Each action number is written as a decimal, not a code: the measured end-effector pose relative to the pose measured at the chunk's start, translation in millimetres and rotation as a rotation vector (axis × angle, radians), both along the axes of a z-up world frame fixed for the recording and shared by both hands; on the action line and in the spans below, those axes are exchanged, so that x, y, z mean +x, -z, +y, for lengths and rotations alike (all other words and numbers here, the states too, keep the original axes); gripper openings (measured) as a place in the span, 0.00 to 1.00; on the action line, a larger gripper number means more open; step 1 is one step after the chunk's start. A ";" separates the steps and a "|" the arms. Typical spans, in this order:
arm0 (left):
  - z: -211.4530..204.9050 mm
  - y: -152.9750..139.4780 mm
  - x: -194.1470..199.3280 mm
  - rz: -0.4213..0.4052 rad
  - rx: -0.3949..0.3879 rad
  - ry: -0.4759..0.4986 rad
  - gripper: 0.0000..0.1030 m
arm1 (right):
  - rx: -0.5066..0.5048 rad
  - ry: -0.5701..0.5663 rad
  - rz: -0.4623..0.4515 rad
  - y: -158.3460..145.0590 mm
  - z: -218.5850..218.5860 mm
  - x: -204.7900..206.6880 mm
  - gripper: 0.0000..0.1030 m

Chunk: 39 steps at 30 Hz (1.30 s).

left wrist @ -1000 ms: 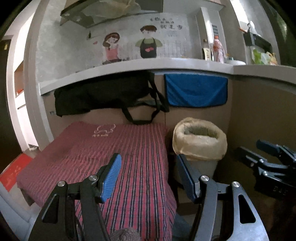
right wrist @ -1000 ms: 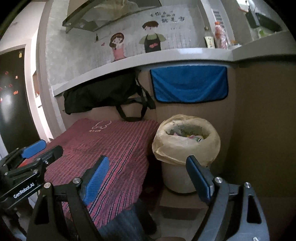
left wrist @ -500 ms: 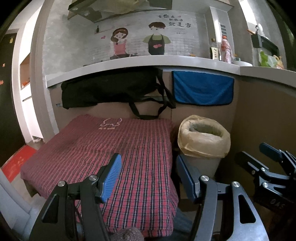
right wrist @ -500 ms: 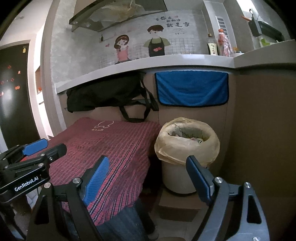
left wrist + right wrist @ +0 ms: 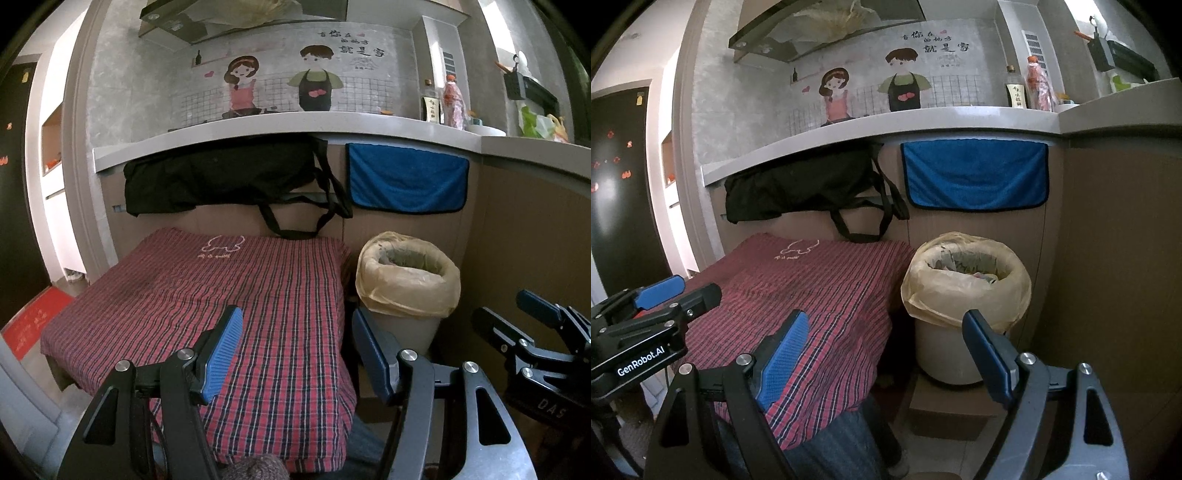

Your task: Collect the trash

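Note:
A white trash bin (image 5: pixel 945 354) lined with a yellowish plastic bag (image 5: pixel 964 295) stands to the right of a table under a red plaid cloth (image 5: pixel 827 291). Crumpled trash lies inside the bin (image 5: pixel 964 266). The bin also shows in the left wrist view (image 5: pixel 406 280). My left gripper (image 5: pixel 297 343) is open and empty, above the cloth's front right part. My right gripper (image 5: pixel 886 347) is open and empty, in front of the bin and the cloth's right edge. No loose trash shows on the cloth.
A black bag (image 5: pixel 221 177) and a blue towel (image 5: pixel 406 181) hang under a grey counter (image 5: pixel 295 129) behind the table. Bottles (image 5: pixel 1038 88) stand on the counter. The bin sits on a cardboard box (image 5: pixel 945 406). A brown wall (image 5: pixel 1115 258) is at right.
Both grippers have drawn back and risen a little, so the table and the bin look smaller and farther. Both stay open and empty.

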<state>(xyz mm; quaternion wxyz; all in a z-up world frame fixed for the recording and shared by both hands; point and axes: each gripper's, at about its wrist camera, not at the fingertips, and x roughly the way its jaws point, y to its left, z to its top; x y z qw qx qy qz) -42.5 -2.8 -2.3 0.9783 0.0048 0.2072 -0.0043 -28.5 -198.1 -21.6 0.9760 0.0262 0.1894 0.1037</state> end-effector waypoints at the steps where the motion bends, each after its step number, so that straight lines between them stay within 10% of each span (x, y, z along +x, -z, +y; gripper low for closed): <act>1: 0.3 0.0 0.5 0.000 -0.001 0.000 0.61 | 0.000 0.000 -0.001 -0.1 0.0 0.1 0.81; 39: -0.8 -0.9 1.9 -0.001 -0.008 -0.006 0.61 | 0.003 0.014 -0.009 1.1 -3.6 -1.2 0.81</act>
